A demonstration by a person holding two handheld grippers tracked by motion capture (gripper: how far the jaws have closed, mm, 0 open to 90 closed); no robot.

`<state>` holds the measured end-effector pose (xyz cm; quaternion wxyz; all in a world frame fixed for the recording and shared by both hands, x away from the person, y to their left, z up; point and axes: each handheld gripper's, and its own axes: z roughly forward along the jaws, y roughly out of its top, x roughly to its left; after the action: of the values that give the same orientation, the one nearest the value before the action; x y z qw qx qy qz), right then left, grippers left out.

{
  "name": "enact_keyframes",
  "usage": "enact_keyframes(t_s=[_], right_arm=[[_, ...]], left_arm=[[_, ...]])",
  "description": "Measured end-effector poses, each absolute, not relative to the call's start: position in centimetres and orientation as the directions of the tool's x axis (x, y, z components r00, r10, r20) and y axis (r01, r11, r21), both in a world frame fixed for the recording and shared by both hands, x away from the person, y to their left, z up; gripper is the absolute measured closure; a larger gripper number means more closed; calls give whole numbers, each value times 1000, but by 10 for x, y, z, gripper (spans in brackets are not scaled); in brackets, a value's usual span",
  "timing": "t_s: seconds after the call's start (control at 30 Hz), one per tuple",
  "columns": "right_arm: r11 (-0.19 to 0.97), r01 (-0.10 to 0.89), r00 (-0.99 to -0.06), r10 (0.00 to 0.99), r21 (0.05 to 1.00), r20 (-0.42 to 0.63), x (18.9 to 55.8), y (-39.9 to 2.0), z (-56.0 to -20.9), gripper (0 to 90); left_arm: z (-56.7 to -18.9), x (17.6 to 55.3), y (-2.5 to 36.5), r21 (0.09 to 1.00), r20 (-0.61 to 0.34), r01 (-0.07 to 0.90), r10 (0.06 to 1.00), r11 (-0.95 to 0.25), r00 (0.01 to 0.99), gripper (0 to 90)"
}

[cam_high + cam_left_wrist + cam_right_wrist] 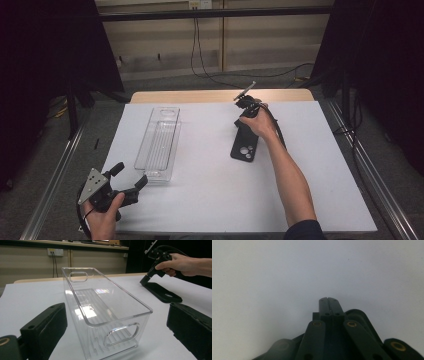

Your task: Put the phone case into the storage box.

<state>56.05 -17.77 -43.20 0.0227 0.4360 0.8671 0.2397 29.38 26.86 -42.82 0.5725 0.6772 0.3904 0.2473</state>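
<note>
White matte sheeting covers the desk [210, 200], with a strip of pale wood showing along its far edge and black curtains hanging at both sides of the room. We see two things lying on the sheet: a long, clear plastic bin [159, 142] left of centre and a black phone case [245, 145] right of centre, well apart from each other.

The bin is rectangular with rounded corners, a ribbed floor and an oval handle slot cut into each short wall; its glossy walls catch the ceiling light in the left gripper view [105, 312]. The left gripper [129, 180] rests at the near left of the desk, its two blocky black jaws spread wide and pointing at the bin's near end, close to it but not touching.

The phone case lies flat, a matte slab with round camera holes at its near end. The right gripper [242, 119] stands tip-down at the case's far end, seen also from the left gripper view [146, 280]. In the right gripper view its jaws [328, 305] are pressed flat together with nothing visible between them, the dark rim of the case curving just behind them.
</note>
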Motion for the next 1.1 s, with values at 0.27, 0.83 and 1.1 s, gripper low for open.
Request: enact_keyframes(t_s=[0.27, 0.83, 1.1], right_arm=[[504, 748, -617, 767, 432, 174, 560, -177, -439, 900], [484, 754, -597, 787, 444, 157, 544, -202, -439, 900], [484, 747, -599, 787, 455, 148, 532, -209, -440, 900]], left_arm=[[-428, 293, 269, 969, -116, 243, 813, -33, 571, 32], [-428, 293, 269, 969, -112, 243, 813, -37, 571, 32], [-428, 293, 268, 968, -114, 248, 811, -39, 573, 32]])
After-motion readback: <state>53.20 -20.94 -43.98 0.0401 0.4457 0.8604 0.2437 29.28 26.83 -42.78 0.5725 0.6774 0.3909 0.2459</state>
